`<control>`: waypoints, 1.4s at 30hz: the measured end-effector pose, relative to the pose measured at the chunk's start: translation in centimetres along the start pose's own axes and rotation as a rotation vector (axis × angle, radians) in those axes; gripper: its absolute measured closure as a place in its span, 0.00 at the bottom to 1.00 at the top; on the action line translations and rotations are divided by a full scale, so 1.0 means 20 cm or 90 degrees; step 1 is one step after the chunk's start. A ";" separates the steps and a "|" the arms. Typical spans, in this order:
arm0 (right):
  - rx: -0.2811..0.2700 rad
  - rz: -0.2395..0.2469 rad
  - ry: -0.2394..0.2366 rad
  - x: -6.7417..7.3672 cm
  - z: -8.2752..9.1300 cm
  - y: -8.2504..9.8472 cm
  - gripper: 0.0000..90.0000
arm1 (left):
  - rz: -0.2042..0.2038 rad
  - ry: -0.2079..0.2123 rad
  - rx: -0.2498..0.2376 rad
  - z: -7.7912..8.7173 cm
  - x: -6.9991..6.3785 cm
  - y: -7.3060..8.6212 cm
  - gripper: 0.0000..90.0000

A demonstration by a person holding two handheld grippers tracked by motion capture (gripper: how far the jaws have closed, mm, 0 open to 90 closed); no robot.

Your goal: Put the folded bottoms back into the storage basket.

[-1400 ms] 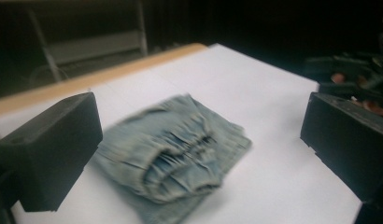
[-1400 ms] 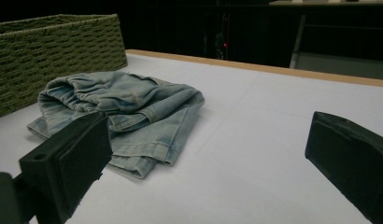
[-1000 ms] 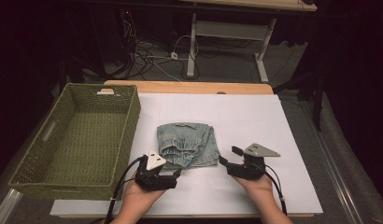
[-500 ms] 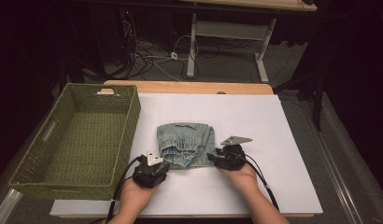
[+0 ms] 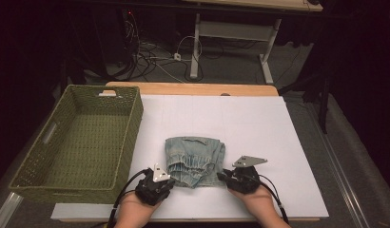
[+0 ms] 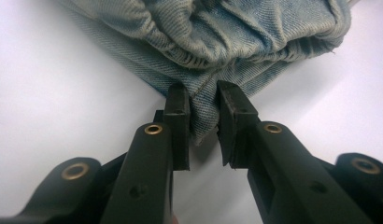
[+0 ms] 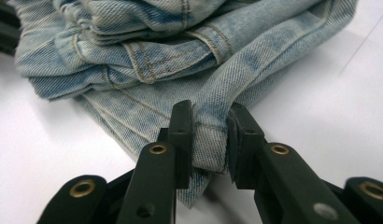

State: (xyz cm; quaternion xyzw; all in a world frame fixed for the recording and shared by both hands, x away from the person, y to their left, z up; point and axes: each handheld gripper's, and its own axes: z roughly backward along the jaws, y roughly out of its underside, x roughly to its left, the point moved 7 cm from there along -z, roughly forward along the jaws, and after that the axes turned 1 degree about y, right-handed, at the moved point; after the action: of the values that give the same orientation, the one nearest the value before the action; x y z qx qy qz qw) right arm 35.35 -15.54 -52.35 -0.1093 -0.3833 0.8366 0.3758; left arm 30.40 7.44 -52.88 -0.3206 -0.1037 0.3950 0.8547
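Observation:
A folded pair of light-blue jeans (image 5: 195, 160) lies on the white table cover, near the front middle. My left gripper (image 5: 168, 179) sits at the near left corner of the jeans. Its jaws have just been closing and now pinch a fold of denim (image 6: 203, 109). My right gripper (image 5: 222, 176) sits at the near right corner; its jaws have also just been closing and now clamp a thick denim edge (image 7: 210, 135). A hand holds each gripper from the table's front edge.
A green woven basket (image 5: 131, 118) stands at the left of the table, with nothing inside. The white cover (image 5: 259, 128) spreads behind and to the right of the jeans. Cables and desk legs (image 5: 198, 47) lie on the floor beyond the table.
Both grippers moved inward from beside the jeans to their near corners and closed on the denim. The jeans have kept their place.

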 end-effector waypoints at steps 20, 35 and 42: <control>-0.183 -0.008 0.045 -0.12 0.30 0.03 0.18 | 0.015 -0.007 -0.147 0.15 0.02 0.01 0.12; -0.215 -0.058 0.115 -0.29 0.36 0.07 0.00 | 0.033 -0.018 -0.079 0.09 0.06 0.03 0.00; -0.213 -0.059 0.115 -0.29 0.34 0.06 0.00 | 0.000 -0.036 0.037 0.03 0.06 0.08 0.00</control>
State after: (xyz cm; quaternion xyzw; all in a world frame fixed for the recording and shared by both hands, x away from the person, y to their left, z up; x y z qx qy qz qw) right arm 35.42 -24.03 -49.20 -0.2273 -0.4864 0.7297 0.4235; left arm 29.88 9.34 -53.47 -0.2843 -0.1160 0.4069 0.8603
